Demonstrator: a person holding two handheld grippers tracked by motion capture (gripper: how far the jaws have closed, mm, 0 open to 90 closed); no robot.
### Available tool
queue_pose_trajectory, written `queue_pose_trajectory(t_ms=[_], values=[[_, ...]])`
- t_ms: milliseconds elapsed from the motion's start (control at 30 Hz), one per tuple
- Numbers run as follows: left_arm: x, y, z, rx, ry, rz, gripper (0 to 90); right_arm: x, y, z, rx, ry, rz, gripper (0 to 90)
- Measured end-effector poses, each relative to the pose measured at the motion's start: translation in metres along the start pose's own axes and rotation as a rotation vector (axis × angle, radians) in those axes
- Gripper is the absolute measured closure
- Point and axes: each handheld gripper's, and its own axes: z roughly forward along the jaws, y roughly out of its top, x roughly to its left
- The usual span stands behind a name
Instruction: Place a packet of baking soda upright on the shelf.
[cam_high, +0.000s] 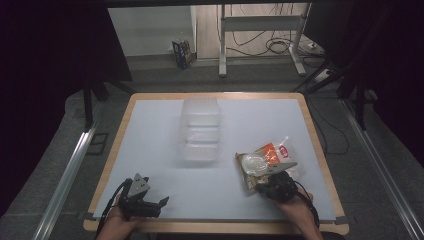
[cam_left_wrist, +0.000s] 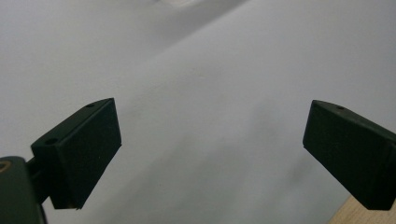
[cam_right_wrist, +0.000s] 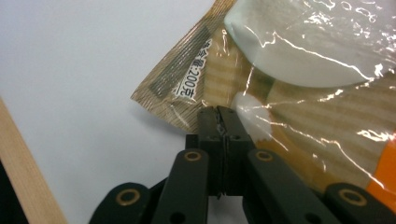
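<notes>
White-topped table (cam_high: 150, 150) with wooden rim stands amid dark curtains (cam_high: 45, 60).

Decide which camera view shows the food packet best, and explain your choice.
The right gripper view: the food packet is close, with its print, sealed edge and the shut right gripper pinching it. The high view shows it whole but small. The left gripper view looks at bare table.

Crinkly food packet (cam_high: 267, 162) lies beside clear tray (cam_high: 201, 130).
</notes>
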Motion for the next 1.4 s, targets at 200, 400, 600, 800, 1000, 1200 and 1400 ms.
queue_pose_trajectory(t_ms=[200,400,600,800,1000,1200,1400], values=[[0.0,0.0,0.0,0.001,0.0,-0.003,4.3,-0.003,-0.01,-0.014,-0.029,-0.015,0.029,80.3],[0.0,0.0,0.0,-0.001,0.0,-0.002,4.3,-0.011,-0.018,-0.024,-0.046,-0.025,0.064,78.6],[0.001,0.0,0.0,-0.002,-0.001,-0.005,4.4,-0.015,-0.024,-0.032,-0.037,-0.049,0.074,76.1],[0.001,0.0,0.0,-0.003,-0.001,-0.007,4.3,-0.021,-0.033,-0.042,-0.024,-0.087,0.104,73.2],[0.0,0.0,0.0,-0.001,0.0,-0.004,4.4,-0.026,-0.047,-0.052,-0.017,-0.135,0.145,68.5],[0.0,0.0,0.0,0.003,0.0,-0.001,4.4,-0.034,-0.048,-0.06,-0.068,-0.167,0.162,55.8],[0.0,0.0,0.0,0.004,0.001,0.001,4.4,-0.039,-0.045,-0.062,-0.087,-0.207,0.158,44.5]])
